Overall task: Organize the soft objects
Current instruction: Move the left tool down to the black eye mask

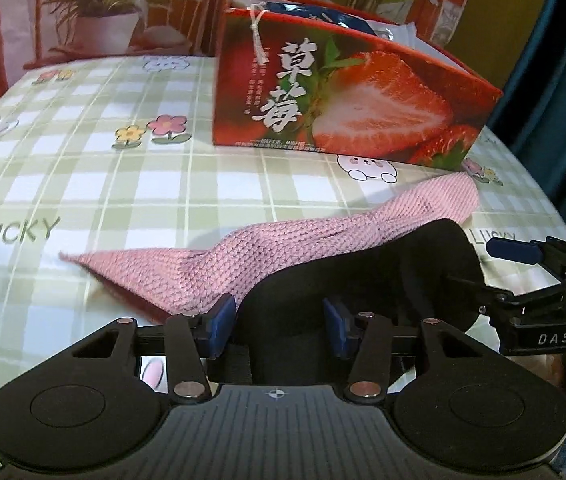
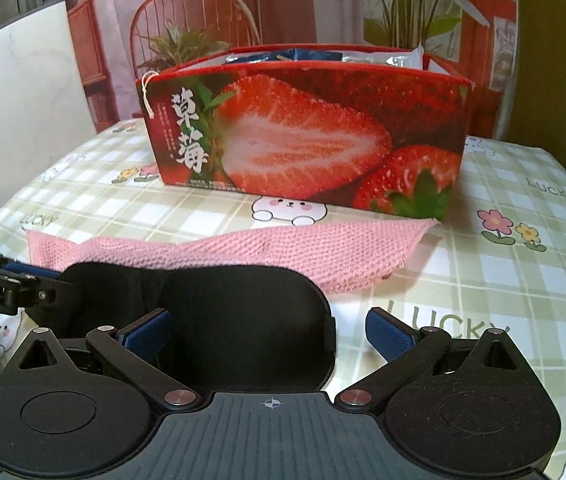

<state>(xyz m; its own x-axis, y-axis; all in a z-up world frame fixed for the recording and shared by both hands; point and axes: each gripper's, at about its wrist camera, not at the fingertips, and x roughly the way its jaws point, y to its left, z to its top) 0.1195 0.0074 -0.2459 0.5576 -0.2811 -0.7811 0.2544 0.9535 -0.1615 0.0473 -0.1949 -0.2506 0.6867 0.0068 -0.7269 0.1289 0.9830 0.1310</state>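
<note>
A black eye mask (image 1: pixel 363 272) lies on the desk (image 1: pixel 83 184), which is covered by a green checked cloth with bunnies, flowers and the word LUCKY. The mask is soft and dark, with two round cups. Its far edge lies on a pink knitted cloth (image 1: pixel 211 256), which is stretched out flat and a bit wrinkled behind it.

The left hand-held gripper (image 1: pixel 279 320) has its two blue pads spread apart, one on each side of the near end of the mask. The pads sit close to the mask — whether they touch it cannot be told. The right hand-held gripper (image 2: pixel 269 330) is spread wide too. Its left blue pad lies over the dark mask and its right pad hangs over the bare desk, just past the mask's edge. It is not pinching anything.

In the left wrist view the right hand-held gripper comes in from the right side, with one blue finger near the far end of the mask. In the right wrist view the left one shows at the left edge.

Behind the pink cloth stands a red strawberry box (image 2: pixel 303 140) — it is open on top, with blue and silver packets (image 2: pixel 323 56) inside. One corner of the pink cloth reaches the foot of the box.
</note>
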